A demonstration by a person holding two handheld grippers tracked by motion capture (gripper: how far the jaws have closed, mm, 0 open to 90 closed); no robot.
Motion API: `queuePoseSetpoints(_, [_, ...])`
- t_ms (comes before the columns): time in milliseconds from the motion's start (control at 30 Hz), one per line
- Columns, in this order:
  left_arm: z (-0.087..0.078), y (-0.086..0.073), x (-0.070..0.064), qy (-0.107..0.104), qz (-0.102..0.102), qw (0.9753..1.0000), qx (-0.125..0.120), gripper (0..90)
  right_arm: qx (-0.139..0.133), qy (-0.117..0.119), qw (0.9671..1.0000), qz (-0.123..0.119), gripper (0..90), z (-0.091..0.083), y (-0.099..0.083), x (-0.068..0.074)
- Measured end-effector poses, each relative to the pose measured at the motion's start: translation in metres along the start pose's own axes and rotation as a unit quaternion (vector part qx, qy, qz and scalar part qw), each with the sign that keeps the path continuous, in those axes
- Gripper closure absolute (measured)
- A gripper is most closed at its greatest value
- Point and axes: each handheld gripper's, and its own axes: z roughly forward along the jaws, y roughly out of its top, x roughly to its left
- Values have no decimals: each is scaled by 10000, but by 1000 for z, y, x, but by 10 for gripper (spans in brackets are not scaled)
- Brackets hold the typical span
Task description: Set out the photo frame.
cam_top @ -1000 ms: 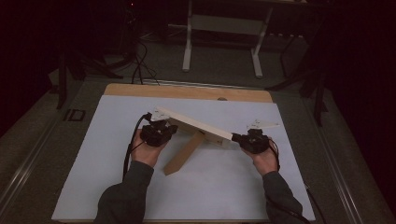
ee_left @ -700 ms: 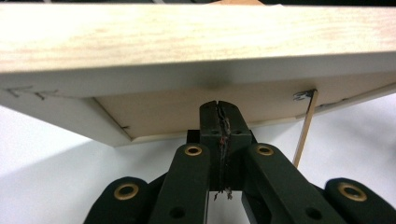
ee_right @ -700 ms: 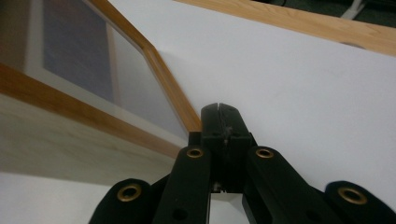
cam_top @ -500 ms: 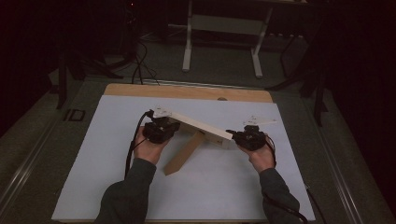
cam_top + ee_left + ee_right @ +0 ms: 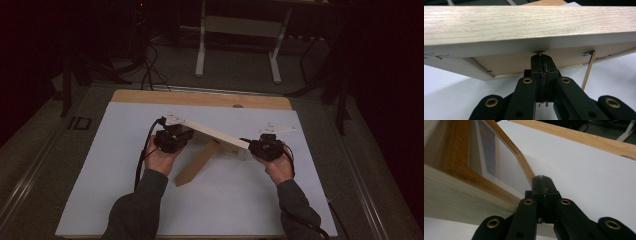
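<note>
A light wooden picture frame (image 5: 210, 132) stands tilted on the white sheet, propped by a brown back leg (image 5: 197, 165). My left gripper (image 5: 180, 136) is at the frame's left end and my right gripper (image 5: 256, 146) at its right end. In the left gripper view the jaws (image 5: 541, 56) are shut, and their tips touch the underside of the frame's pale edge (image 5: 524, 22). In the right gripper view the jaws (image 5: 541, 178) are shut beside the frame's lower corner (image 5: 454, 170), whose glass faces the camera. I see nothing between either pair of jaws.
The white sheet (image 5: 125, 150) covers most of the wooden table, whose bare far edge (image 5: 200, 98) shows beyond it. A thin wooden strip (image 5: 587, 72) hangs behind the frame. Cables (image 5: 142, 160) trail from both grippers. A white table leg frame (image 5: 202, 45) stands on the dark floor beyond.
My right hand has edged slightly left toward the frame. The left hand and the frame have hardly moved.
</note>
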Motion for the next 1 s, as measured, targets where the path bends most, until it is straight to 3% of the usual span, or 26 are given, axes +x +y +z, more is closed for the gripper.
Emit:
queuePoseSetpoints(667, [6,5,-18,-106,166,9998,-7,900,-110,85,9999,-63,900,-4,1,8])
queuePoseSetpoints(1000, [7,8,-37,-245,456,9987,-28,900,-176,159,9997,-92,900,-6,2,12])
